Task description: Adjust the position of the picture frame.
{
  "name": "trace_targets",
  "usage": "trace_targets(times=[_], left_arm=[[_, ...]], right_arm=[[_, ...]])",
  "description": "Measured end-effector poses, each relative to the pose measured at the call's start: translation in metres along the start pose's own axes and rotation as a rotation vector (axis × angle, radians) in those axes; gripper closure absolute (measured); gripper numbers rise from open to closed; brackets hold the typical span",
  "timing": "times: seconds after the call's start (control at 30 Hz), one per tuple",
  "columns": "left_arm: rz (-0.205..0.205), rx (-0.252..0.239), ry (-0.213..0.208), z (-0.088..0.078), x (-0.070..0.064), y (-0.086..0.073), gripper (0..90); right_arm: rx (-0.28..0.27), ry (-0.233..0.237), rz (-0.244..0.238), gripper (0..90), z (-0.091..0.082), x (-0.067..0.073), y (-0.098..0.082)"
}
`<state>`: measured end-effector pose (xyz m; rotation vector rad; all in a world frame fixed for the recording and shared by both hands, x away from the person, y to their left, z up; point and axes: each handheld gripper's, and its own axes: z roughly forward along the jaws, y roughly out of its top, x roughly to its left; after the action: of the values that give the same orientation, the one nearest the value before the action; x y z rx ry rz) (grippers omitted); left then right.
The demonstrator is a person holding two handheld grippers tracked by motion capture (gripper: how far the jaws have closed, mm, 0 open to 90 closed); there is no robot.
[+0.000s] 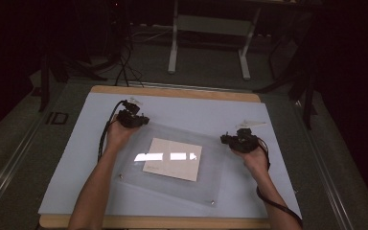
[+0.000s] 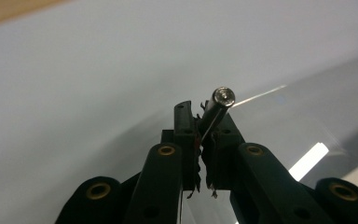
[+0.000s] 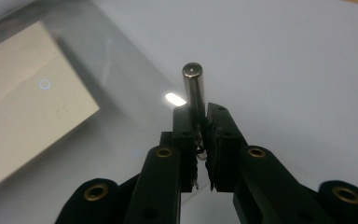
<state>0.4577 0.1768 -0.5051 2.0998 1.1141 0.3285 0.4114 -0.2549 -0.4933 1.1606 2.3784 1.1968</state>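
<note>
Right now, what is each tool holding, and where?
Each grips a metal standoff pin by its lower shaft: the left tool one pin, the right tool another.

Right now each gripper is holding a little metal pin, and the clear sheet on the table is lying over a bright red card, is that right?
Nearly. Each gripper does hold a small metal pin: the left gripper its pin, the right gripper its pin. But the card under the clear sheet is pale beige, not bright red, as the high view shows.
</note>
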Motion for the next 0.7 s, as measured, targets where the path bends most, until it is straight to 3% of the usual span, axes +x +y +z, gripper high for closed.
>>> trace_targets(times=[0.17,0.27,0.3,0.33,0.4,0.43,0.53,0.7], left_arm=[[-0.014,0.012,0.016,-0.011,0.000,-0.016,84.8],[-0.037,0.006,0.035,-0.009,0.002,-0.023,84.7],[-0.067,0.017,0.040,-0.003,0.007,-0.032,84.7],[-0.084,-0.014,0.032,-0.003,0.008,-0.035,84.6],[-0.061,0.007,0.065,-0.003,0.003,-0.032,84.5],[-0.056,0.014,0.066,-0.004,0.002,-0.031,84.6],[-0.060,0.007,0.062,-0.006,0.001,-0.035,84.6],[-0.060,-0.002,0.072,-0.006,0.000,-0.036,84.6]], right_arm=[[0.007,0.018,0.043,83.1,0.025,-0.015,0.012],[0.026,0.008,0.027,83.0,0.038,-0.014,0.018],[0.035,0.000,0.018,83.2,0.043,-0.012,0.018],[0.057,-0.015,0.008,83.9,0.049,-0.011,0.017],[0.059,0.002,0.048,83.1,0.058,-0.016,0.009],[0.036,0.027,0.070,82.6,0.058,-0.020,0.007],[0.037,0.007,0.056,82.9,0.057,-0.018,0.008],[0.013,0.017,0.075,82.4,0.059,-0.018,0.005]])
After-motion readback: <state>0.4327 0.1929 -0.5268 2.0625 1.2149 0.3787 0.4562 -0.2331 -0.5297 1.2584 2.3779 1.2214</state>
